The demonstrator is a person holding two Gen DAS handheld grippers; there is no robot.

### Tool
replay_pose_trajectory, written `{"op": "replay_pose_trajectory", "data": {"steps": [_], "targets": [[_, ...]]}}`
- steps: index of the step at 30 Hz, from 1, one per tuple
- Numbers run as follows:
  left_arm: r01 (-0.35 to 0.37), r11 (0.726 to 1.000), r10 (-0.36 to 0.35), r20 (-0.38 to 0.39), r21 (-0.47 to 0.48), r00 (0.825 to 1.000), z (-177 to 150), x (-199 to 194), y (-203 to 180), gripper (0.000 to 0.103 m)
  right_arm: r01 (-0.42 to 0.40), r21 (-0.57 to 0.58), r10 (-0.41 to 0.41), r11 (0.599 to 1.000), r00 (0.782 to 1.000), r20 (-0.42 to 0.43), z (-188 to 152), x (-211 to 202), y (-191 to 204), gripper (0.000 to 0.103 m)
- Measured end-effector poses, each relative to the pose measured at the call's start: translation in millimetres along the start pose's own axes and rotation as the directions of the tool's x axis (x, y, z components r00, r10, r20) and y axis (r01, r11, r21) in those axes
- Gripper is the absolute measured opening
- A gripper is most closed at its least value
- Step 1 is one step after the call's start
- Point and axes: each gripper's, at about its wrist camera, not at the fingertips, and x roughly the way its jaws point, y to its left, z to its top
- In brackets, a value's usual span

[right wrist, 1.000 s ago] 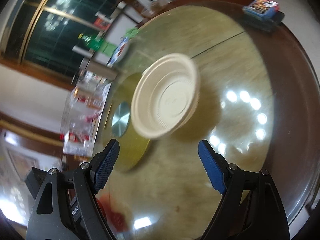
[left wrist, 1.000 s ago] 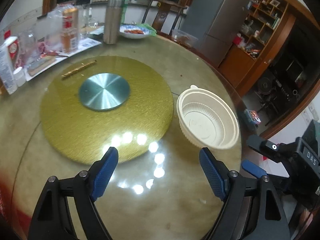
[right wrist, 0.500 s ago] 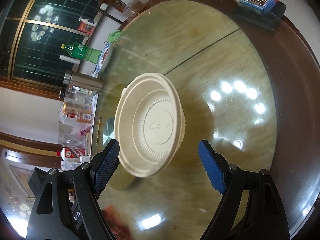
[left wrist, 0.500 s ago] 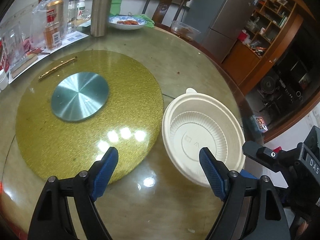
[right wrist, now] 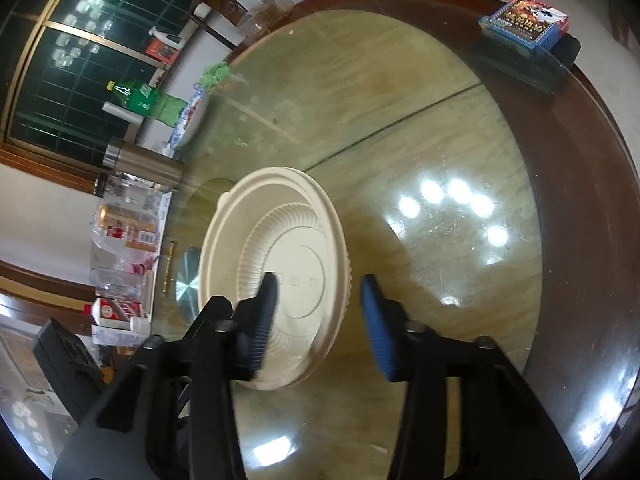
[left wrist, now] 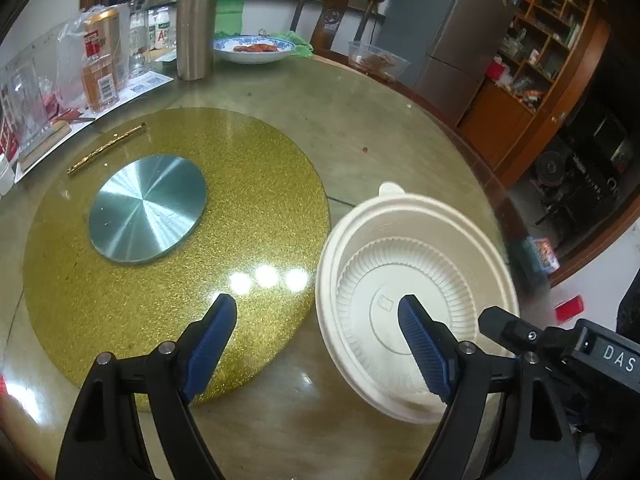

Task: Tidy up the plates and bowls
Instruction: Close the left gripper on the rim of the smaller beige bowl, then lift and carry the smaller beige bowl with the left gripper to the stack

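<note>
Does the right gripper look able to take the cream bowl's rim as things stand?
Probably yes: the right gripper straddles the cream bowl's near rim, jaws just closing, with nothing in between.

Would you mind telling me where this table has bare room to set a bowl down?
Bare glass lies between the cream bowl and the blue box at the rim, and on the gold turntable around its steel disc. The far edge by the thermos and packages is crowded.

Warm, dim indoor light from overhead. Clusters of white lamp glare on the glass tabletop [left wrist: 360, 128] in both views. Heavy fisheye bending, black vignette at corners. Right wrist view: gripper fingers [right wrist: 260, 320] motion-blurred; window [right wrist: 80, 60] dark, reflecting lamps.
</note>
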Motion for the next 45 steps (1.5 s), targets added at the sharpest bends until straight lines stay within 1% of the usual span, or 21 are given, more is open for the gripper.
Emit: {"op": "replay_pose_trajectory", "data": {"steps": [1,2,3,4,5,6,7,8,9,13,15,20,23,26,32,45], "targets": [[-0.009,1.000,0.009,0.000,0.013,1.000,-1,2,0,0.079,0.006,-0.004,-0.006,1.000,1.000,-0.006,-1,2,-1,0.024],[-0.026,0.999,0.026,0.005,0.031,1.000,-3,3,-1,0.060,0.017,-0.009,-0.017,1.000,1.000,-0.008,-3,3,-2,0.017],[-0.060,0.996,0.059,0.005,0.062,0.998,-4,5,-3,0.037,0.024,-0.015,-0.024,1.000,1.000,0.000,-4,2,-2,0.015],[-0.066,0.995,0.066,0.002,0.077,0.998,-5,6,-3,0.031,0.030,-0.029,-0.029,0.999,0.999,0.015,-6,0,-1,0.013],[-0.071,0.994,0.071,0.000,0.086,0.997,-6,6,-3,0.021,0.022,-0.046,-0.021,0.999,0.999,0.026,-9,-2,1,0.012],[-0.086,0.991,0.086,0.003,0.099,0.996,-7,6,-4,0.016,0.019,-0.062,-0.017,0.998,0.999,0.028,-11,-3,3,0.011],[-0.100,0.989,0.100,0.013,0.105,0.995,-7,4,-4,0.016,0.021,-0.079,-0.018,0.997,0.999,0.030,-14,-4,7,0.010],[-0.106,0.989,0.104,0.022,0.106,0.994,-8,1,-2,0.016,0.037,-0.097,-0.033,0.995,0.999,0.040,-17,-5,11,0.010],[-0.108,0.989,0.105,0.030,0.103,0.994,-8,-2,1,0.016,0.037,-0.110,-0.032,0.993,0.998,0.046,-20,-6,13,0.010],[-0.131,0.986,0.125,0.065,0.098,0.990,-13,-17,13,0.016,-0.003,-0.117,0.007,0.993,0.999,0.033,-29,-6,18,0.010],[-0.152,0.984,0.143,0.093,0.091,0.985,-18,-28,21,0.016,-0.015,-0.136,0.021,0.991,0.999,0.041,-39,-8,26,0.010],[-0.191,0.981,0.184,0.135,0.044,0.974,-28,-53,49,0.016,-0.044,-0.201,0.056,0.979,0.997,0.053,-66,-10,54,0.010],[-0.204,0.979,0.200,0.144,0.013,0.969,-33,-60,64,0.016,-0.047,-0.241,0.061,0.970,0.997,0.054,-83,-6,71,0.010],[-0.204,0.979,0.205,0.142,-0.024,0.968,-39,-66,84,0.016,-0.049,-0.270,0.063,0.962,0.997,0.045,-99,-1,85,0.010],[-0.200,0.978,0.207,0.136,-0.061,0.969,-49,-74,108,0.016,-0.040,-0.301,0.054,0.953,0.998,0.036,-121,7,103,0.010],[-0.176,0.979,0.190,0.149,-0.105,0.970,-62,-95,131,0.016,-0.021,-0.357,0.043,0.934,0.998,0.053,-147,0,123,0.010]]}}
